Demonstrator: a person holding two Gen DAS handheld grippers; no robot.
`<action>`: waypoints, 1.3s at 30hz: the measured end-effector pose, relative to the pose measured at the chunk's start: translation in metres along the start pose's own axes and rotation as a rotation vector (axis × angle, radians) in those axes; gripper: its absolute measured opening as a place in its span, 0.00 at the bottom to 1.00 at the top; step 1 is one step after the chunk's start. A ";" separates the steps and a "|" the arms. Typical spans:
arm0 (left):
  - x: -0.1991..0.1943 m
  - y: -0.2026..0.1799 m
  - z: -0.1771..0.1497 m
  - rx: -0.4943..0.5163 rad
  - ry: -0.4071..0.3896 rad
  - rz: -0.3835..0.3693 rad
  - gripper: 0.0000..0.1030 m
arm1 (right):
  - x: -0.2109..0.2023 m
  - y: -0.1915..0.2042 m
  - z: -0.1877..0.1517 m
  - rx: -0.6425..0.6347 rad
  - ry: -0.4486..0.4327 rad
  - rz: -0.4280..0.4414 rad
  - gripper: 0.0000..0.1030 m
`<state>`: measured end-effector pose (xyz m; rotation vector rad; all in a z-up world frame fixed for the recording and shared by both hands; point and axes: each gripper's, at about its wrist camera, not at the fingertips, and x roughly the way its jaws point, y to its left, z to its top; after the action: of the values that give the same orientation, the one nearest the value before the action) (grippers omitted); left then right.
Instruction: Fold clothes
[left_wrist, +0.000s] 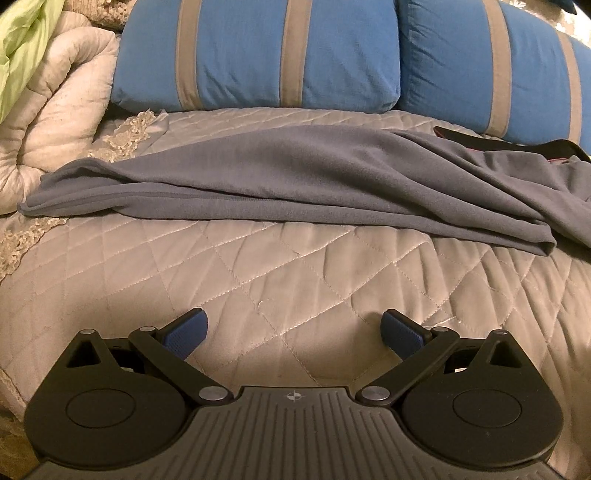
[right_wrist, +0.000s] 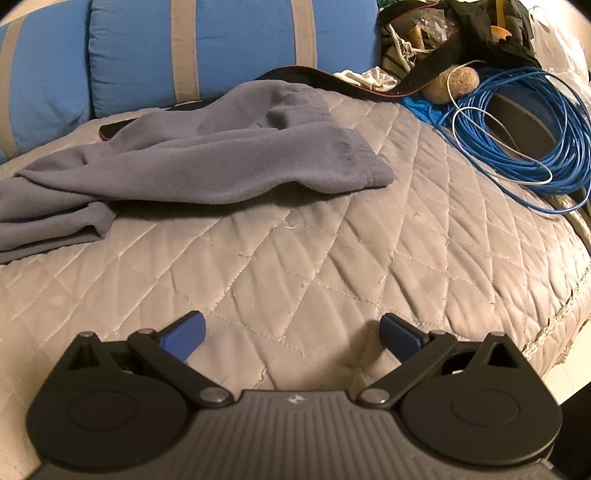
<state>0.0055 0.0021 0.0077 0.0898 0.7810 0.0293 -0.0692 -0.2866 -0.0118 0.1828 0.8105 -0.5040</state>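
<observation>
I have both grippers spread wide and holding nothing: the left gripper (left_wrist: 293, 332) and right gripper (right_wrist: 293, 332) hover over bare bed quilt (left_wrist: 258, 266), near but apart from the grey garment (left_wrist: 280, 184). It lies rumpled across the bed in front of the blue pillows (left_wrist: 258, 55) (no neat fold visible), so I judge the folding barely begun.

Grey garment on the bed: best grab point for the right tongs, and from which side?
Judging from the right wrist view, take the cuffed end of the grey garment. It lies flat nearest the open right tongs, with bare quilt in front. Come in low from the near side, one finger sliding under the hem.
</observation>
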 end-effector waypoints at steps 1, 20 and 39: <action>0.000 0.000 0.000 -0.001 0.003 0.002 1.00 | -0.001 0.000 0.000 -0.001 0.011 0.003 1.00; 0.000 -0.001 0.002 0.009 0.012 0.001 1.00 | -0.001 0.010 0.003 -0.118 0.020 0.070 1.00; -0.057 -0.040 0.022 0.127 -0.114 -0.305 0.99 | -0.003 -0.017 0.034 -0.058 0.060 0.377 1.00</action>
<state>-0.0199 -0.0427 0.0592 0.0917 0.6759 -0.3124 -0.0575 -0.3124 0.0140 0.2910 0.8247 -0.1196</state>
